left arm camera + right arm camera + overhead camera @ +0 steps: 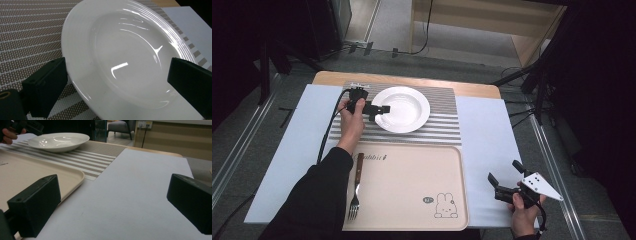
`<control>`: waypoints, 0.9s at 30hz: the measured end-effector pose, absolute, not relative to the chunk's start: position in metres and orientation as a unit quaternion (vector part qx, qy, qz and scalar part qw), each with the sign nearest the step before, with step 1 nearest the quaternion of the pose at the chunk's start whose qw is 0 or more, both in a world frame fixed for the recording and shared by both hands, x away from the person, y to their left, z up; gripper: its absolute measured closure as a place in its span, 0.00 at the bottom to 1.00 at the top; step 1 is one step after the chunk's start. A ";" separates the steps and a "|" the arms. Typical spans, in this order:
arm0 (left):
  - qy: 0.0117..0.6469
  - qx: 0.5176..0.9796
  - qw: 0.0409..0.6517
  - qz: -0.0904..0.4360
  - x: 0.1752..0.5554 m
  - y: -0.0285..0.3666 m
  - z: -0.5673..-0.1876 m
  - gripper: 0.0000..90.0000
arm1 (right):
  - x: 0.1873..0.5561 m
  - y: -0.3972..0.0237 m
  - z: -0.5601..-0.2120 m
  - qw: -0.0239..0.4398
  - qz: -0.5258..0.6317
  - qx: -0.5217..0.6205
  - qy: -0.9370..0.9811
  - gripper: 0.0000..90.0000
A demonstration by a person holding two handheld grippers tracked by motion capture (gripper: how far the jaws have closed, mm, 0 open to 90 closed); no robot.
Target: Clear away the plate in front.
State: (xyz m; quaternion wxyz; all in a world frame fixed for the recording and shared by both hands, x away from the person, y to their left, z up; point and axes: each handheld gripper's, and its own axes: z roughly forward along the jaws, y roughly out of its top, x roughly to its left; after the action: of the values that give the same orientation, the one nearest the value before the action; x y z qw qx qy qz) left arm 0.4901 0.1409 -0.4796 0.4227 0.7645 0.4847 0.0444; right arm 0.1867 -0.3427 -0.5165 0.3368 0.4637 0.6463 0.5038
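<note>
A white deep plate [404, 109] rests on a striped placemat [437, 127] at the back of the table. My left gripper [381, 112] is at the plate's left rim, open. In the left gripper view the plate [125, 50] lies between the wide-spread jaws of that gripper [117, 68], one jaw beside the rim, the other over the far side. My right gripper [504, 171] hovers open near the table's front right corner, holding nothing. In the right gripper view this gripper [112, 185] faces bare white board, with the plate [58, 141] far off to the left.
A beige tray [412, 185] with a rabbit drawing sits in front of the placemat. A wooden-handled fork [356, 192] lies along its left edge. The white board [487, 135] covers the table to the right. The tray corner [72, 176] is near my right gripper's left jaw.
</note>
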 end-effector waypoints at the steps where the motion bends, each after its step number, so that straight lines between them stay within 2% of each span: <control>1: 0.488 0.763 0.421 0.042 0.491 0.141 -0.481 0.02 | 0.187 -0.343 -0.517 0.337 0.504 0.463 0.646 0.00; 3: 0.493 0.763 0.418 0.038 0.492 0.141 -0.483 0.02 | 0.187 -0.343 -0.517 0.337 0.504 0.463 0.647 0.00; 6: 0.512 0.755 0.406 0.051 0.494 0.140 -0.486 0.18 | 0.187 -0.343 -0.517 0.337 0.503 0.464 0.646 0.00; 9: 0.515 0.752 0.409 0.039 0.497 0.141 -0.488 0.18 | 0.187 -0.343 -0.517 0.336 0.505 0.464 0.646 0.00; 11: 0.522 0.750 0.404 0.042 0.498 0.140 -0.489 0.26 | 0.187 -0.343 -0.517 0.336 0.505 0.464 0.646 0.00; 15: 0.528 0.745 0.406 0.040 0.499 0.138 -0.491 0.29 | 0.187 -0.343 -0.517 0.336 0.505 0.464 0.646 0.00; 19: 0.548 0.731 0.404 0.038 0.502 0.137 -0.493 0.37 | 0.187 -0.343 -0.517 0.336 0.504 0.464 0.646 0.00; 27: 0.537 0.736 0.412 0.019 0.506 0.140 -0.500 0.43 | 0.187 -0.343 -0.517 0.336 0.504 0.463 0.647 0.00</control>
State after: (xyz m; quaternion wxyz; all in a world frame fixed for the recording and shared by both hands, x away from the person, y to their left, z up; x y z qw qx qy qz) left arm 0.5059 0.1396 -0.5002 0.4117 0.7362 0.5368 0.0194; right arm 0.1873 -0.3428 -0.5166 0.3364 0.4634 0.6465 0.5041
